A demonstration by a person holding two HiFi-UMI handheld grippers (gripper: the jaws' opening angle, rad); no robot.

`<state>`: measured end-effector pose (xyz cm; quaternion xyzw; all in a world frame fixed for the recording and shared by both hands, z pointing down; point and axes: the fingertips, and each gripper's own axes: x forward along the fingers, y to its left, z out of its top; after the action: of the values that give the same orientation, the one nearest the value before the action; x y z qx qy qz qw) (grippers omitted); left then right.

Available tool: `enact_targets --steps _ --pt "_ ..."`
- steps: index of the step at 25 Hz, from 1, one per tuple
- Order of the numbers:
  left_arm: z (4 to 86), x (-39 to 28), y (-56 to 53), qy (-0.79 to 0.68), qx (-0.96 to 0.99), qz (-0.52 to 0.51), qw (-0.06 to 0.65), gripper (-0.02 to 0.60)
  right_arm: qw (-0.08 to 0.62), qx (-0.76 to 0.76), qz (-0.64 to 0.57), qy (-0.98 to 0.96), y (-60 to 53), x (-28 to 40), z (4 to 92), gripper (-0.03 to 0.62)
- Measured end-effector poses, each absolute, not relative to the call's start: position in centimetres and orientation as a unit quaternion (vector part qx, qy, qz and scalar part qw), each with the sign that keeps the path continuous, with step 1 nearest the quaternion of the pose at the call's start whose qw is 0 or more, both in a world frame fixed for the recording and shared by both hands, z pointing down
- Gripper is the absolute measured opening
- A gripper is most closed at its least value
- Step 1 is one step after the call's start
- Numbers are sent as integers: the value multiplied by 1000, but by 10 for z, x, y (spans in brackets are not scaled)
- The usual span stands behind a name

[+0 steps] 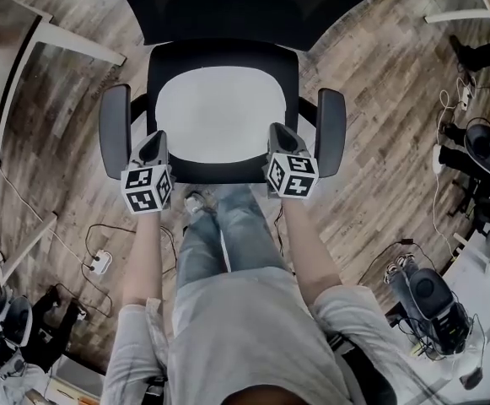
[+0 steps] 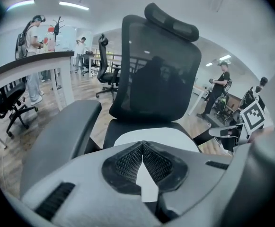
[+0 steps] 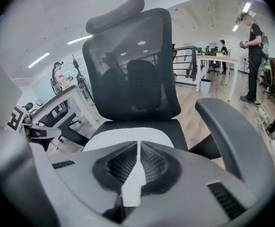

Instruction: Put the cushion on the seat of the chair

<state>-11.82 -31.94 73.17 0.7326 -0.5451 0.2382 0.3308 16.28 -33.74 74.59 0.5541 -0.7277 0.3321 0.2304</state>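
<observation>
A white cushion (image 1: pixel 219 112) lies flat on the black seat of the office chair (image 1: pixel 224 173). My left gripper (image 1: pixel 153 143) hovers at the cushion's front left corner and my right gripper (image 1: pixel 280 136) at its front right corner. In the left gripper view the left gripper (image 2: pixel 142 144) has its jaws meeting at the tips, shut, with the cushion (image 2: pixel 175 136) showing beyond and through the slit. The right gripper view shows the right gripper (image 3: pixel 138 143) the same way over the cushion (image 3: pixel 128 136). Neither pinches anything that I can see.
Grey armrests (image 1: pixel 115 129) (image 1: pixel 331 129) flank the seat, and the mesh backrest (image 2: pixel 161 79) rises behind. The person's legs (image 1: pixel 228 226) stand before the chair. A power strip (image 1: pixel 101 262) with cables lies on the floor at left. Gear (image 1: pixel 430 298) sits at right. People stand far off.
</observation>
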Motion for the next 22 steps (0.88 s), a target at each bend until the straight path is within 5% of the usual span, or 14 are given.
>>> enact_targets --steps 22 --pt "567 -95 -291 -527 808 186 187 11 153 577 240 -765 -290 156 591 25"
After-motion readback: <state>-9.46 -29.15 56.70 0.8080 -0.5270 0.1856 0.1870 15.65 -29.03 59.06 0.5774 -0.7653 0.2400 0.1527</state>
